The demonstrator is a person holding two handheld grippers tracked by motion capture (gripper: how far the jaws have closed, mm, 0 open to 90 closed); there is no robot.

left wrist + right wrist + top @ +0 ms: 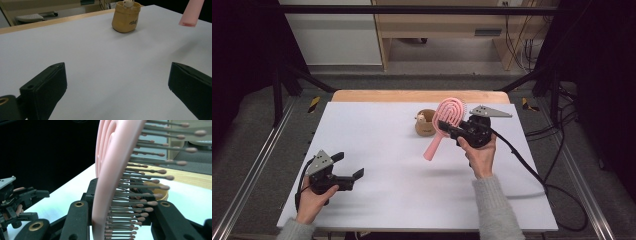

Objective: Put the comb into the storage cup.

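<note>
Pink brush (446,121) sits clamped in right gripper (451,128), right of center; left gripper (348,165) gapes, lower left.

- In the right gripper view the pink hairbrush (110,182) runs off the top and bottom edges, so past the right gripper (120,217) you can't see its handle.
- The tan cup (160,191) sits behind the bristles, mostly hidden (just a slice of rim).
- In the left gripper view, ahead and to the right of the left gripper (117,87), the brush's handle tip is cut by the top edge.
- The little figure in the cup is cropped and too small to identify.
</note>
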